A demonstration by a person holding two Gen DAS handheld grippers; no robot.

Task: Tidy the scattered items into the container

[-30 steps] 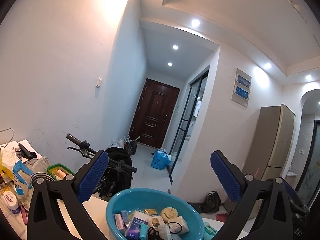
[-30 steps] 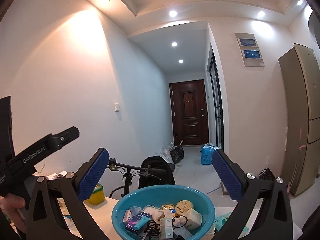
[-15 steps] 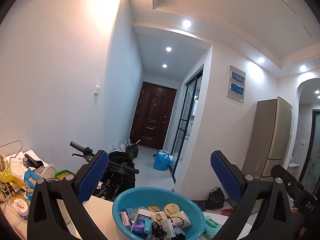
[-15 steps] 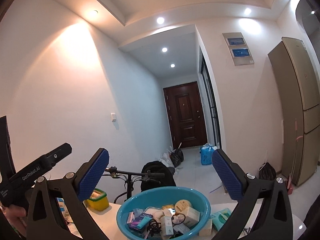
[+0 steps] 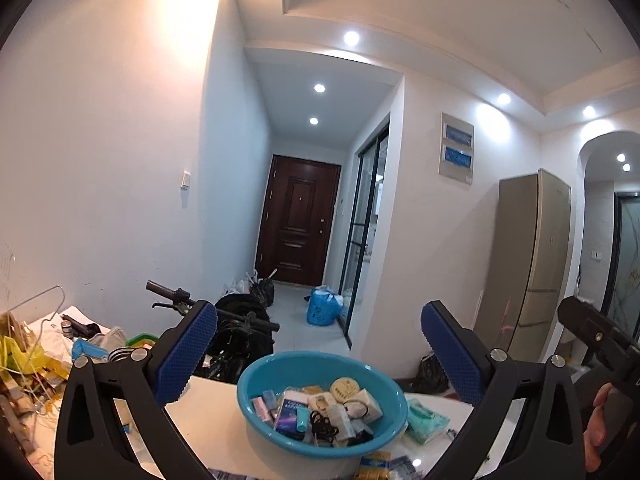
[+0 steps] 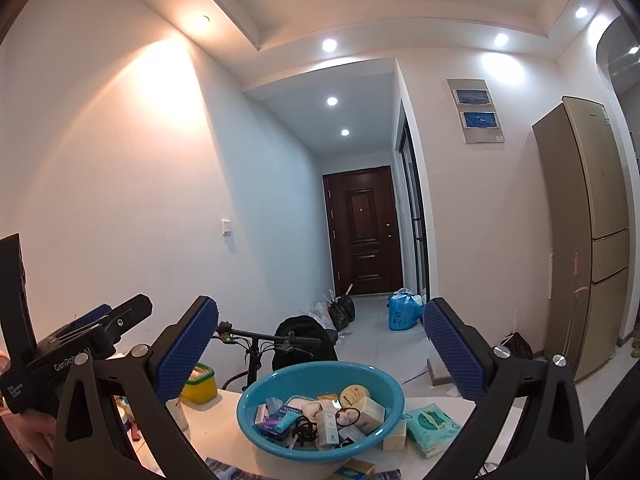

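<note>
A teal plastic basin (image 5: 320, 364) (image 6: 320, 374) stands on the white table, filled with several small boxes, a round tin, a tube and black hair ties. My left gripper (image 5: 320, 356) is open, raised above and behind the basin, nothing between its blue pads. My right gripper (image 6: 320, 354) is likewise open and empty above the basin. A green tissue pack (image 5: 425, 420) (image 6: 430, 428) lies just right of the basin. A white box (image 6: 394, 434) leans against the basin's right side. Flat packets (image 5: 378, 465) lie at the table's front edge.
Clutter of wire hangers, yellow bags and bottles (image 5: 36, 356) fills the table's left end. A yellow-green tub (image 6: 198, 384) sits left of the basin. Behind the table stand a bicycle (image 6: 256, 340) and a black backpack (image 6: 304, 338). A fridge (image 6: 588, 232) is at right.
Both grippers have drawn back and tilted slightly down, so the basin shows more fully and lower items at the table's front edge have come into view. Both stay open and empty.
</note>
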